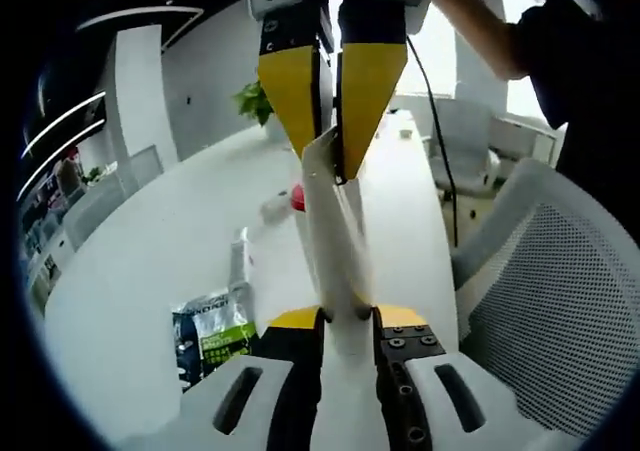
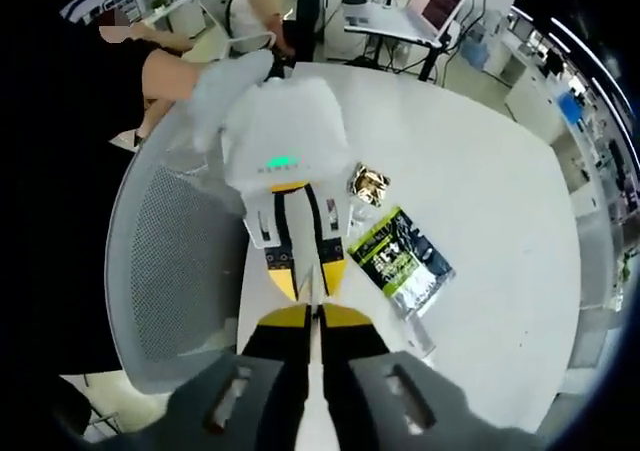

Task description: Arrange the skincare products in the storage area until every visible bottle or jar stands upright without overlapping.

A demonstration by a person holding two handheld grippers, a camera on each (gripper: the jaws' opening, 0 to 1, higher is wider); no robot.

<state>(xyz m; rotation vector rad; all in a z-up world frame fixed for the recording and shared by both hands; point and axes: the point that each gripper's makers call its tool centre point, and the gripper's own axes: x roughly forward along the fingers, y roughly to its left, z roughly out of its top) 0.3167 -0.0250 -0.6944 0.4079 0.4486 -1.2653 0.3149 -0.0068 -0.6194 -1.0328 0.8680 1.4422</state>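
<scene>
A long white tube (image 1: 335, 241) is held in the air above the white table (image 1: 150, 271), gripped at both ends. My left gripper (image 1: 350, 316) is shut on its near end. My right gripper (image 1: 328, 166) comes down from the top of the left gripper view, its yellow fingers (image 1: 368, 91) pinching the far end. In the right gripper view the tube (image 2: 316, 293) shows edge-on as a thin white strip between my right gripper (image 2: 318, 316) and the facing left gripper (image 2: 308, 271). A small white bottle (image 1: 274, 209) and a red-capped item (image 1: 297, 197) lie on the table.
A green and black sachet (image 1: 210, 336) (image 2: 405, 256) lies flat on the table beside a slim pale tube (image 1: 240, 261). A gold-wrapped item (image 2: 368, 183) sits near it. A grey mesh chair (image 1: 540, 291) (image 2: 170, 261) stands at the table's edge. A plant (image 1: 257, 101) is at the far end.
</scene>
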